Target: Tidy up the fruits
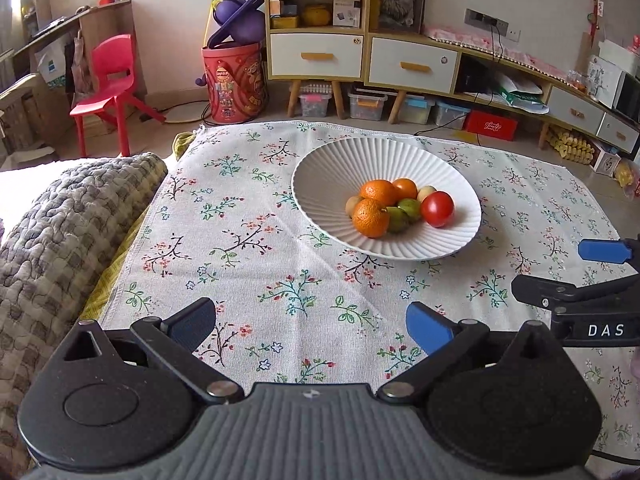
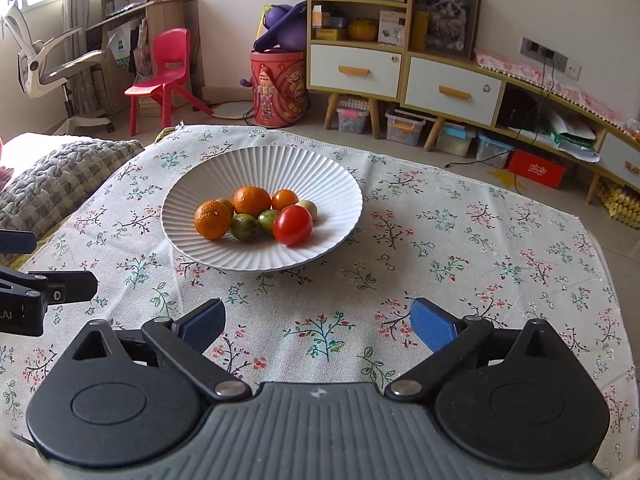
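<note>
A white ribbed bowl stands on the floral tablecloth and holds several fruits: two oranges, a smaller orange fruit, two green fruits, a red tomato and pale small fruits. My left gripper is open and empty, above the cloth in front of the bowl. My right gripper is open and empty, also short of the bowl. Each gripper shows at the edge of the other's view.
The floral tablecloth covers the table. A grey quilted cushion lies along the table's left edge. Beyond the table are a red chair, a red bin and a shelf cabinet.
</note>
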